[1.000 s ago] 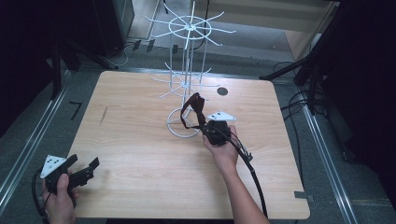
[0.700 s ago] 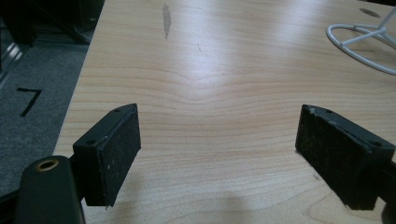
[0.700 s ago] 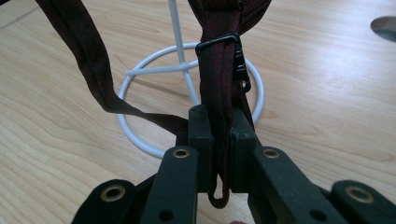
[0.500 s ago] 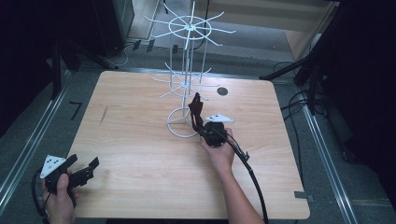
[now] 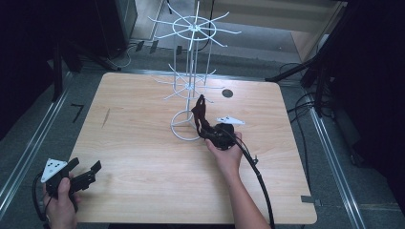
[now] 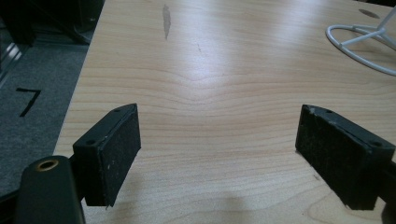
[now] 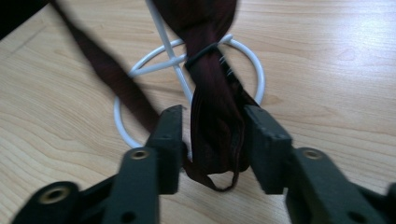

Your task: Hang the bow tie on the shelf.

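Right hand-held gripper (image 5: 204, 125) clamped on dark maroon strap (image 7: 215, 116), beside white wire rack (image 5: 191, 86) base, mid-counter (image 5: 143, 138). Left hand-held gripper (image 5: 86, 172) gaping wide at near-left counter edge, bare wood ahead.

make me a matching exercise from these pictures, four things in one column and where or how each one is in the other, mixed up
Things:
1. white wire display rack
2. dark maroon fabric strap
3. left gripper
4. small dark round hole in the light wooden table

States or places:
A. jaws wide apart, near the table's front left corner
B. behind the rack's ring base, toward the table's far edge
C. standing upright on a ring base
D. bunched between the right gripper's jaws

Pairs: 1-C, 2-D, 3-A, 4-B
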{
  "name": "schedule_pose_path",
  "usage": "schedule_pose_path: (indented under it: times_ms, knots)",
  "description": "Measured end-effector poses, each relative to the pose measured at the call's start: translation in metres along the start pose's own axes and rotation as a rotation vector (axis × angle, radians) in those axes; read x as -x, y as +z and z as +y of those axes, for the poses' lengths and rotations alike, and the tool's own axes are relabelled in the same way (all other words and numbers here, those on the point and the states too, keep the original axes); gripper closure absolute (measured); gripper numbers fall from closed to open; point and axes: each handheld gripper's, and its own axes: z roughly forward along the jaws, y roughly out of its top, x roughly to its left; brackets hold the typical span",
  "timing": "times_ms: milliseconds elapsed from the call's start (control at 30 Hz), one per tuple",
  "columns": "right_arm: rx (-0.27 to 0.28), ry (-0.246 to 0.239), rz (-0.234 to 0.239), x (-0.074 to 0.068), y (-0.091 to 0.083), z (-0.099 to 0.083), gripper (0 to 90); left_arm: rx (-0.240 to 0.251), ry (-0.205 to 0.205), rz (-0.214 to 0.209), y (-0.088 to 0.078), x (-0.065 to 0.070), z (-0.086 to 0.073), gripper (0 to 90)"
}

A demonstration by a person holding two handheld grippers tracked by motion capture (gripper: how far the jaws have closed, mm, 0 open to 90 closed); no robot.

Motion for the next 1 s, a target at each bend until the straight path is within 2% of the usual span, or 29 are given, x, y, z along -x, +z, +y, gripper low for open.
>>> schedule_pose_path:
  times_ms: [133, 333, 633, 1000]
  knots:
    - [0.021, -0.012, 0.008, 0.0, -0.008, 0.004, 43.8, -0.001, 0.0, 0.0, 0.0, 0.0, 0.0, 14.9]
    - [0.052, -0.028, -0.003, 0.001, -0.022, 0.008, 37.8, 0.0, 0.0, 0.001, 0.0, 0.0, 0.0, 14.9]
    - [0.07, -0.049, -0.017, 0.005, -0.039, 0.006, 31.5, 0.0, 0.001, 0.0, 0.0, 0.0, 0.0, 14.9]
    - [0.085, -0.028, -0.045, 0.019, -0.06, -0.001, 22.9, 0.0, 0.001, -0.002, 0.0, 0.0, 0.0, 14.9]
